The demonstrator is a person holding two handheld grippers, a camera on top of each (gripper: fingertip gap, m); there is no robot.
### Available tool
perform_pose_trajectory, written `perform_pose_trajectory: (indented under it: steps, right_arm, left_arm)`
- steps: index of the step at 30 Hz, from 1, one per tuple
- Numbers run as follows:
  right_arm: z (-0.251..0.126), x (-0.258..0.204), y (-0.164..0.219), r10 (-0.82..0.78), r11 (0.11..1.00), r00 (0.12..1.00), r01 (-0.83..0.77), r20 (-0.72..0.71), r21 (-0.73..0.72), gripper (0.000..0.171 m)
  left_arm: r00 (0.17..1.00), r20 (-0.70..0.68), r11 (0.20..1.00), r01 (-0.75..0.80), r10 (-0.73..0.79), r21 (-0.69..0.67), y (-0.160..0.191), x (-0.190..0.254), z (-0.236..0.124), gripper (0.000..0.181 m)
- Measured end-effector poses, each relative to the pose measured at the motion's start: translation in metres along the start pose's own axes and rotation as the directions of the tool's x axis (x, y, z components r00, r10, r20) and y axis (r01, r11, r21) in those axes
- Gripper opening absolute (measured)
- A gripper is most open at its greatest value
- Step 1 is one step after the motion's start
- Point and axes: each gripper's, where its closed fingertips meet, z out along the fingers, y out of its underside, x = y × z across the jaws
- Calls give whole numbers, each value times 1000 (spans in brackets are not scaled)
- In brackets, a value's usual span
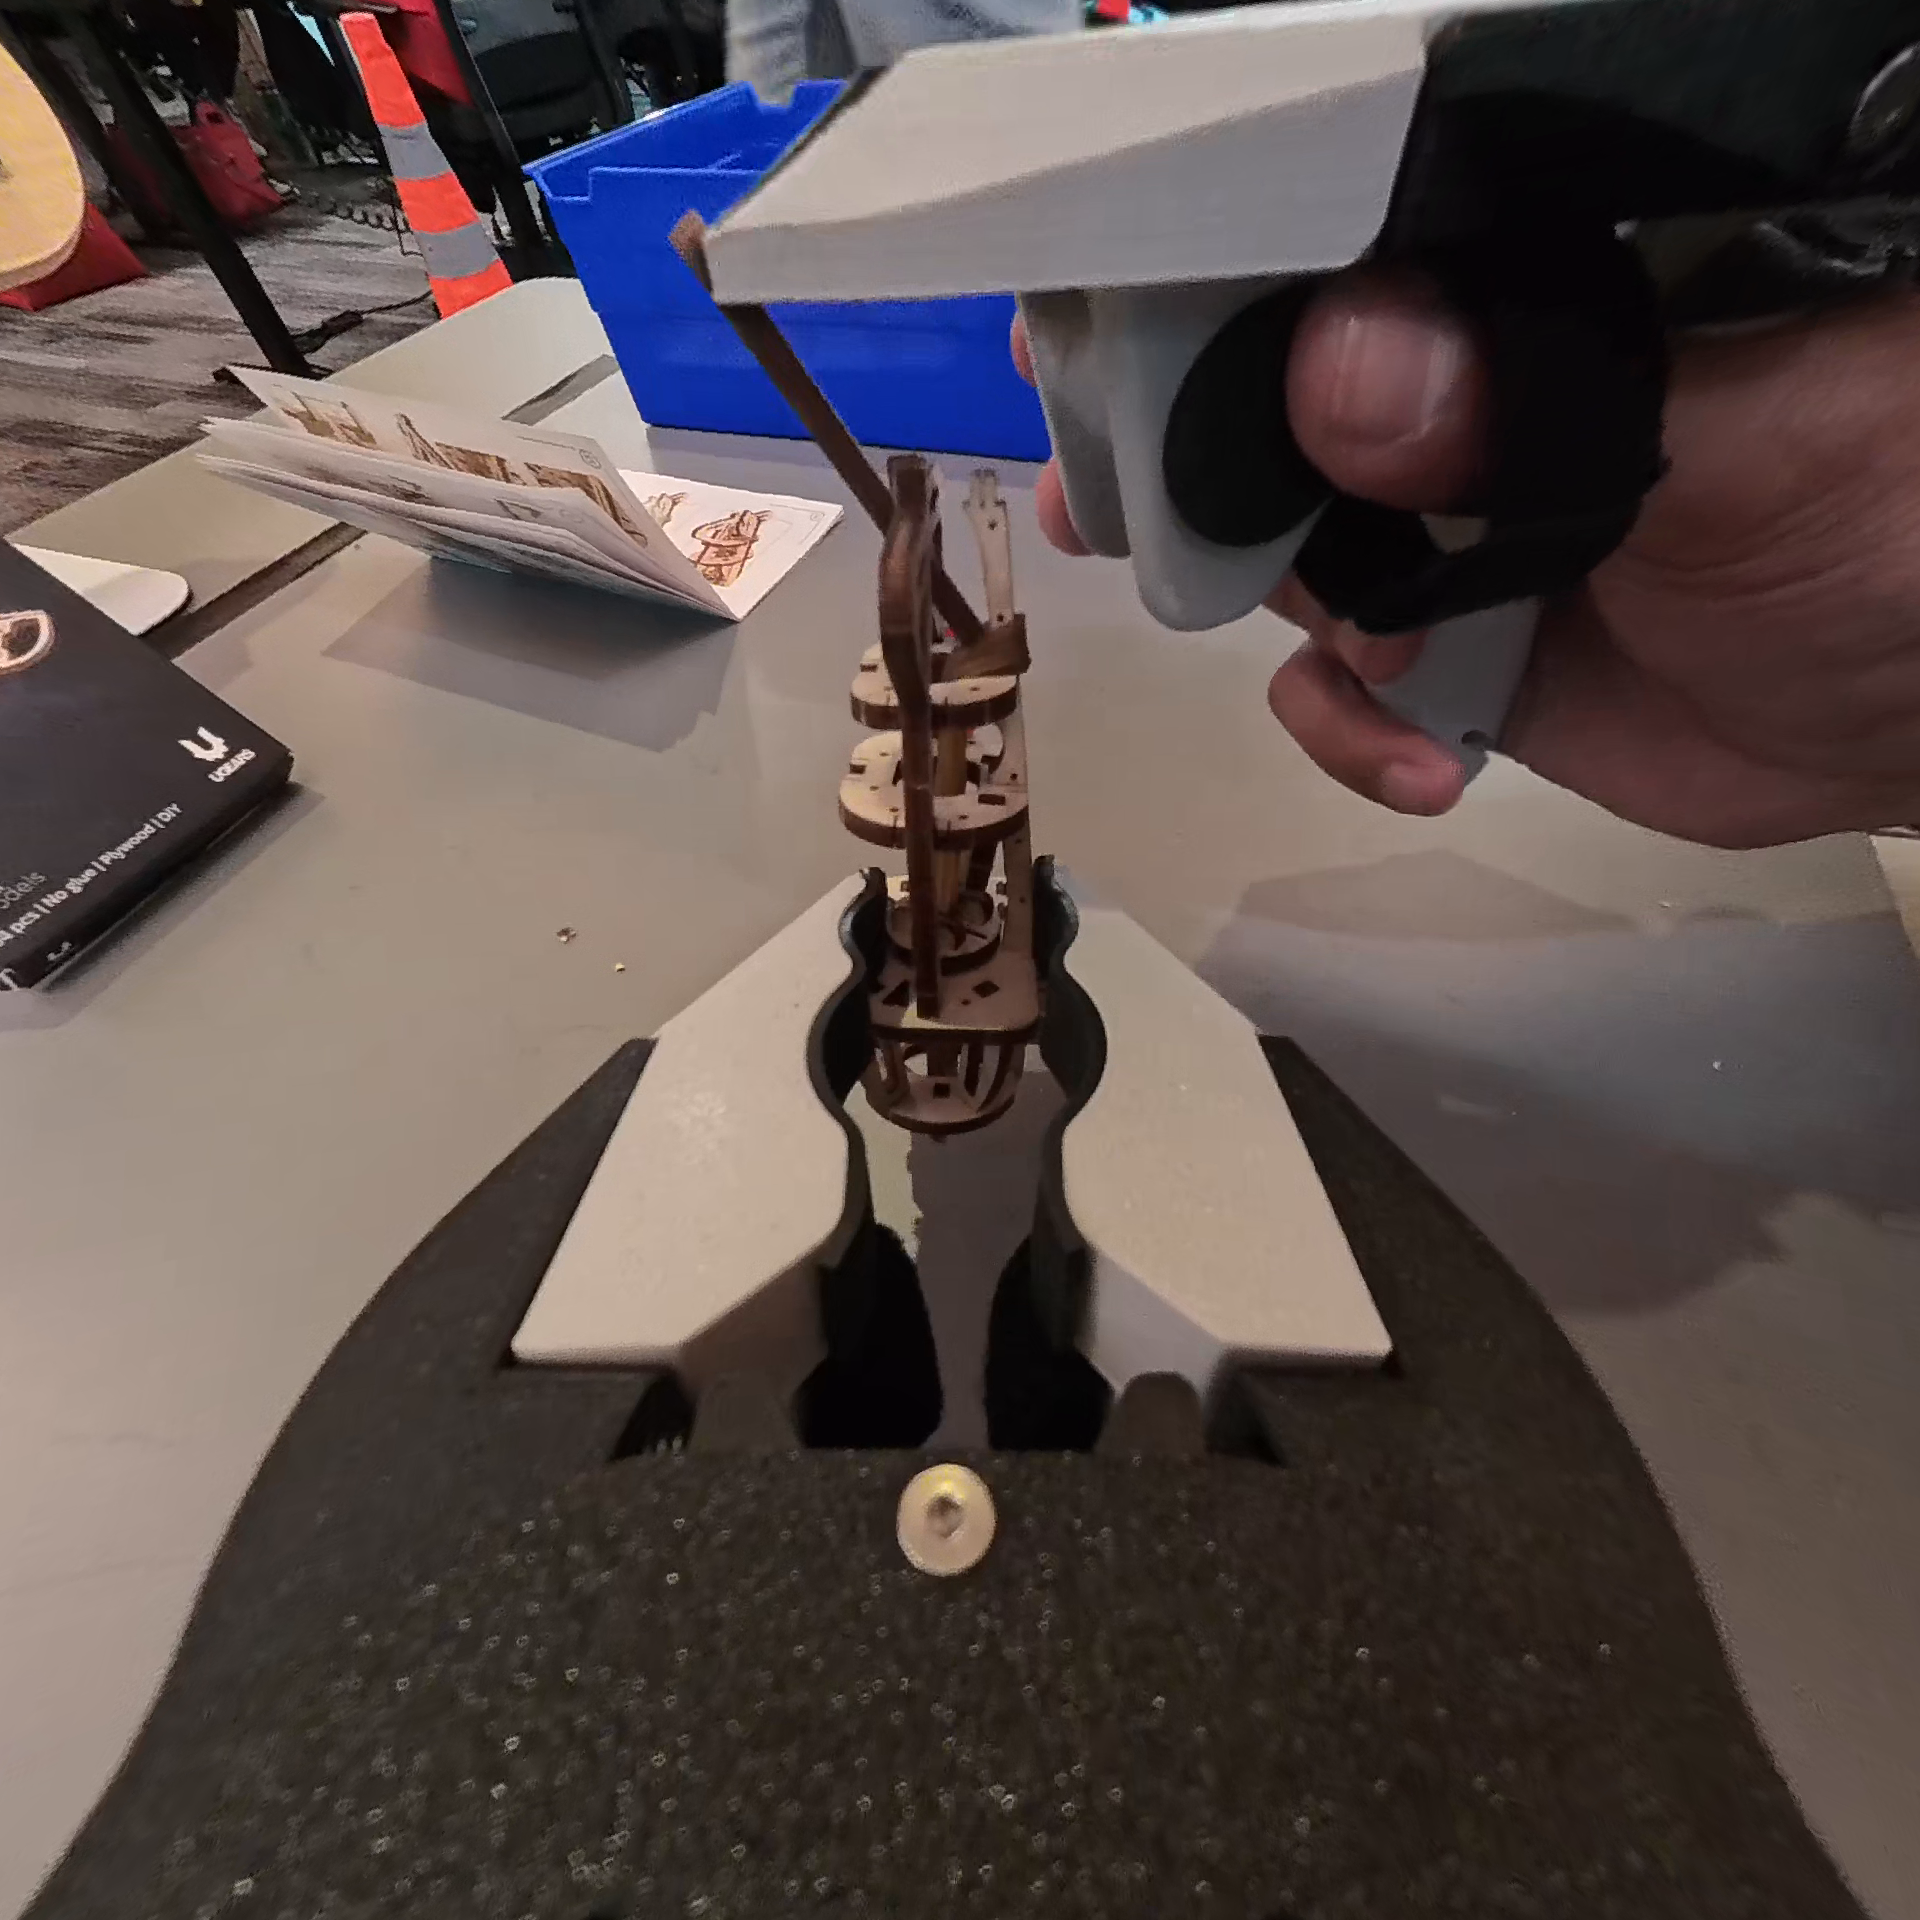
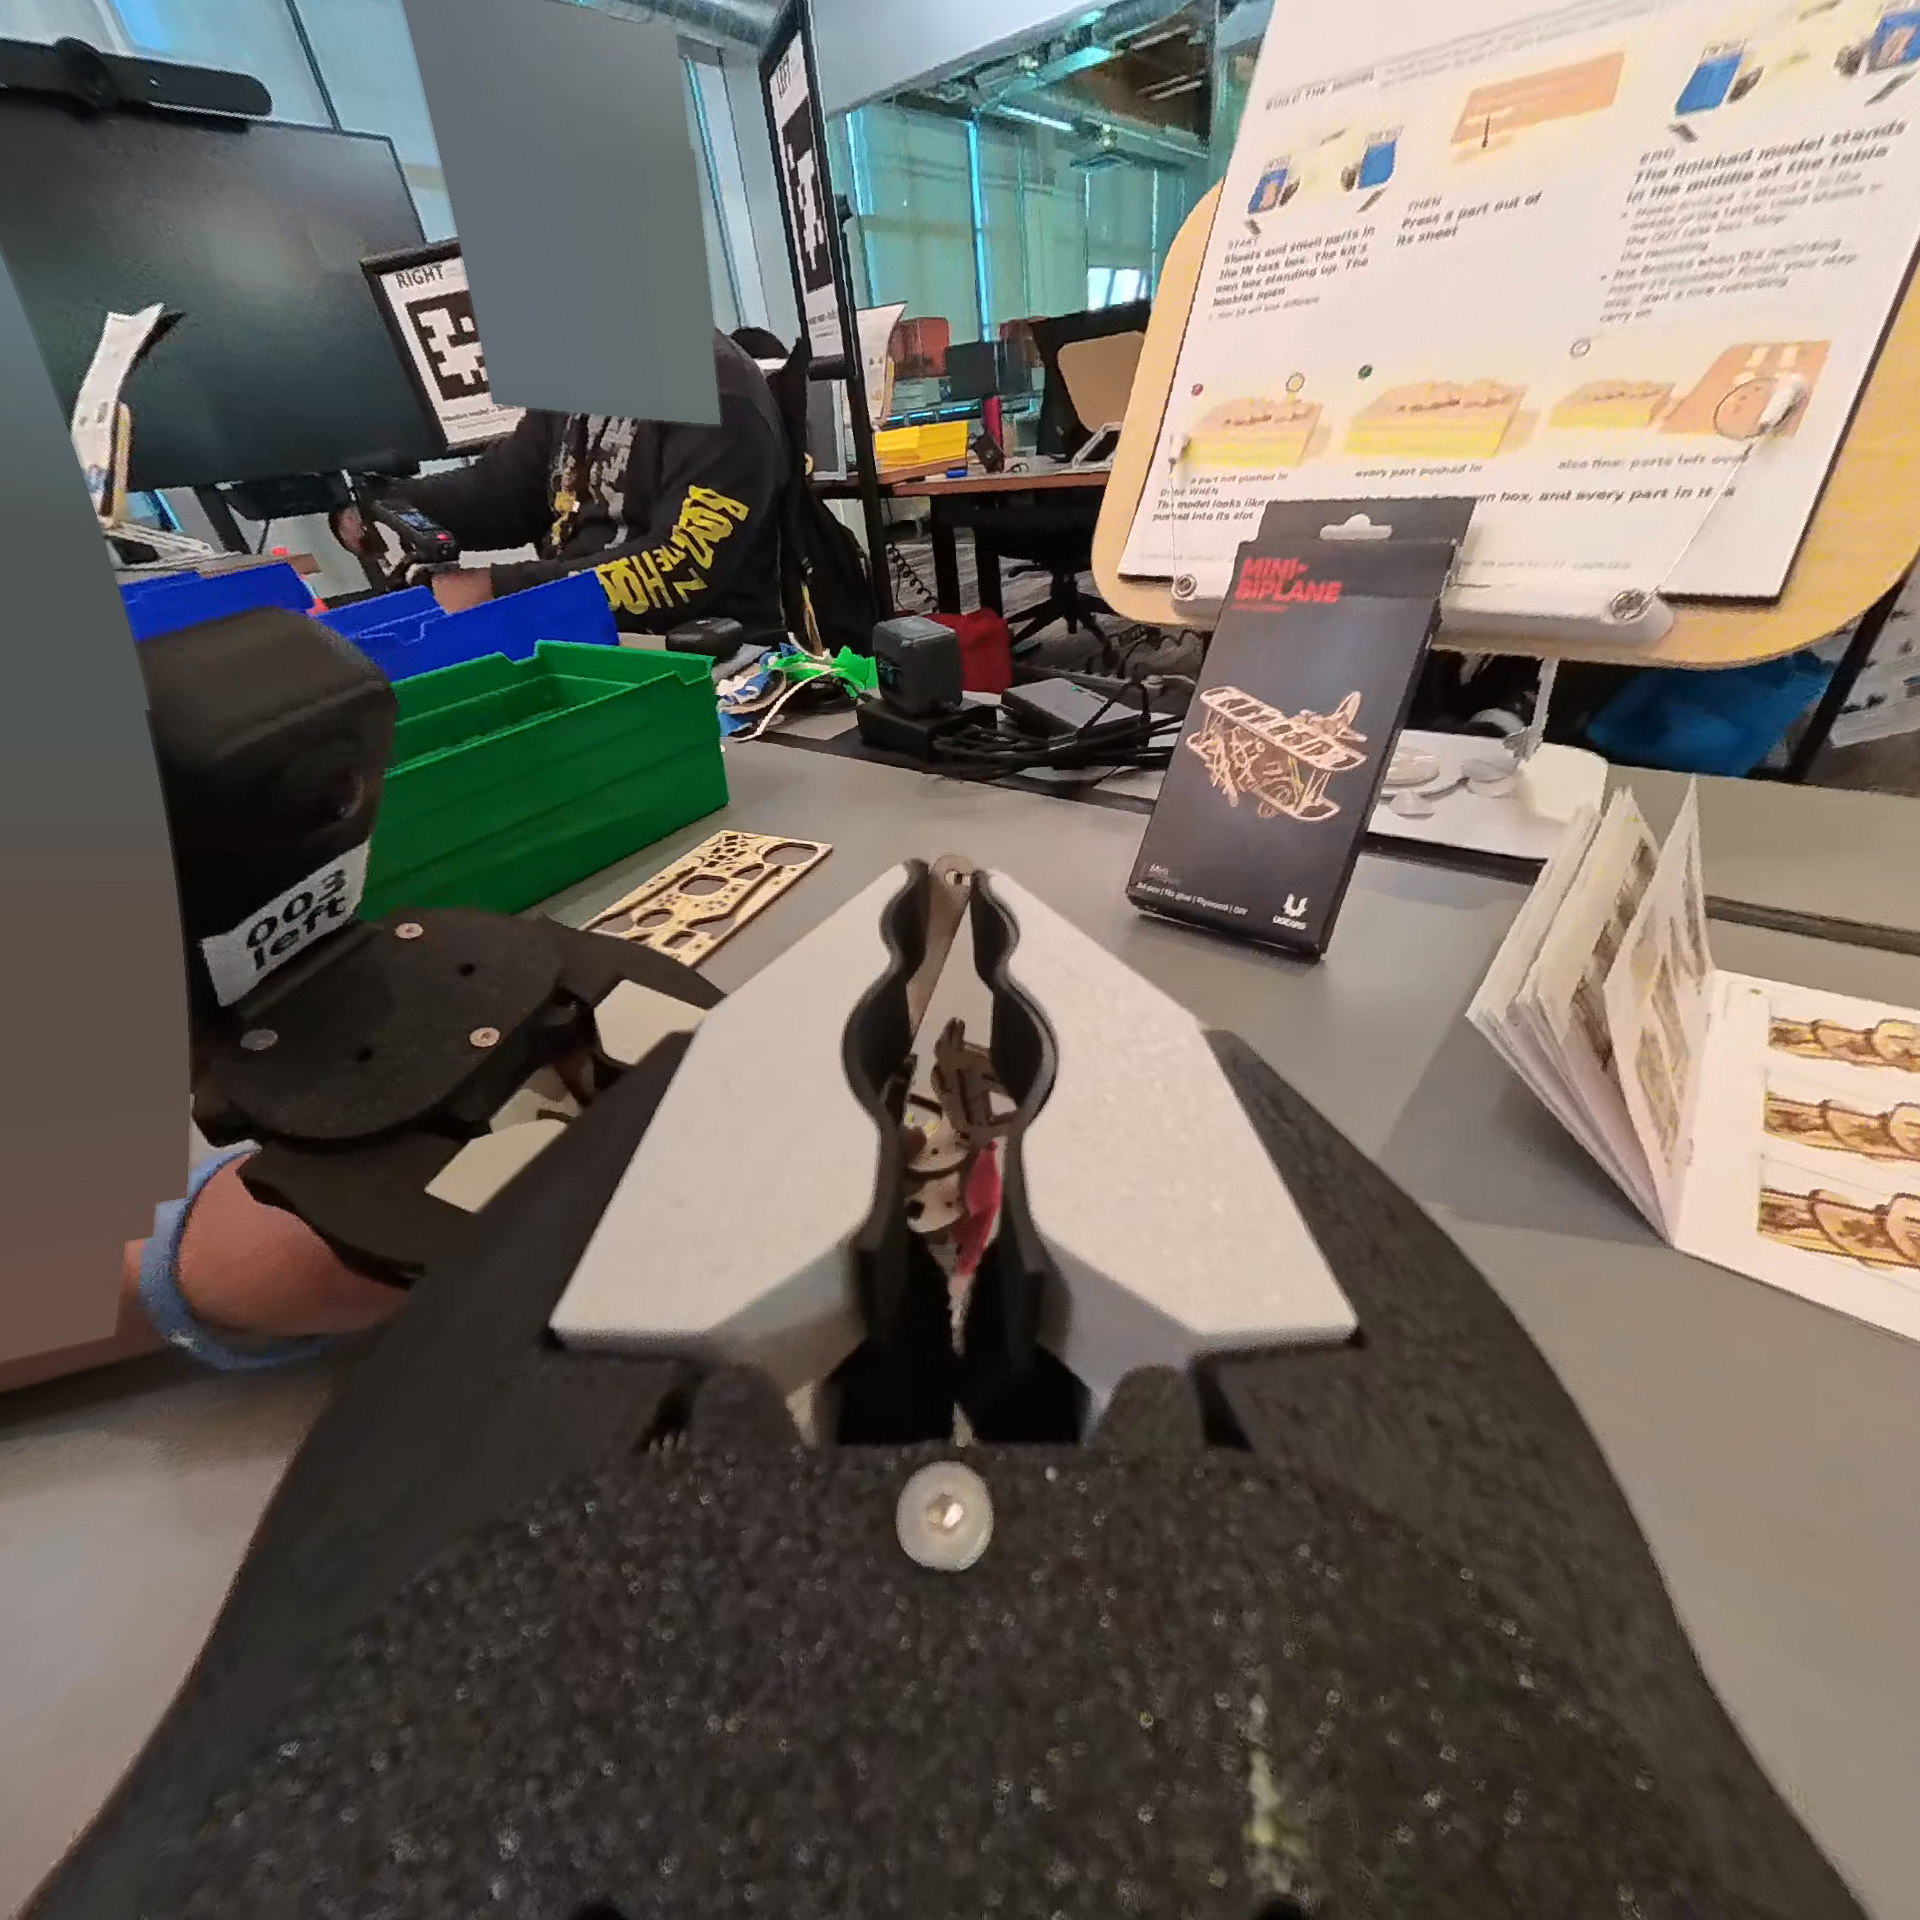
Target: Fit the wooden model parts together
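Claws [image 1: 951, 997] [image 2: 951, 904] grip one model [image 1: 940, 831], one strip [image 1: 821, 405].

Left gripper [image 1: 951, 966] low and level above the grey table [image 1: 416, 935], its 2 grey fingers [image 1: 727, 1143] clamped on the base of the wooden model [image 1: 940, 831]. Right gripper [image 2: 951, 935] above that model, angled downward, fingers pinched on a thin wooden strip [image 1: 821, 405]. Bare right hand [image 1: 1558, 582] wrapped around its handle, right of the model.
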Motion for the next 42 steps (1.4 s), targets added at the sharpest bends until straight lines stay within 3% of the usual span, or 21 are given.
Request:
perform_pose_trajectory:
  steps: [14, 23, 31, 38, 42]
  right_arm:
    - [0, -2, 6, -113, 989, 994, 113, 1, -94, 7]
    - [0, 4, 13, 224, 963, 974, -217, 33, -159, 7]
    - [1, -2, 15, 318, 932, 945, -298, 75, -205, 7]
    - [0, -2, 18, 503, 852, 857, -469, 113, -232, 7]
    - [0, -2, 18, 528, 838, 841, -494, 119, -231, 7]
  left_arm:
    - [1000, 5, 1000, -25, 25, -10, 1, 2, 1, 25]
    - [999, 12, 999, -48, 48, -16, 2, 3, 2, 25]
    - [998, 9, 998, -60, 60, -21, 3, 5, 2, 25]
    - [997, 14, 996, -80, 81, -27, 4, 6, 3, 25]
    - [996, 15, 996, -85, 86, -30, 4, 7, 3, 25]
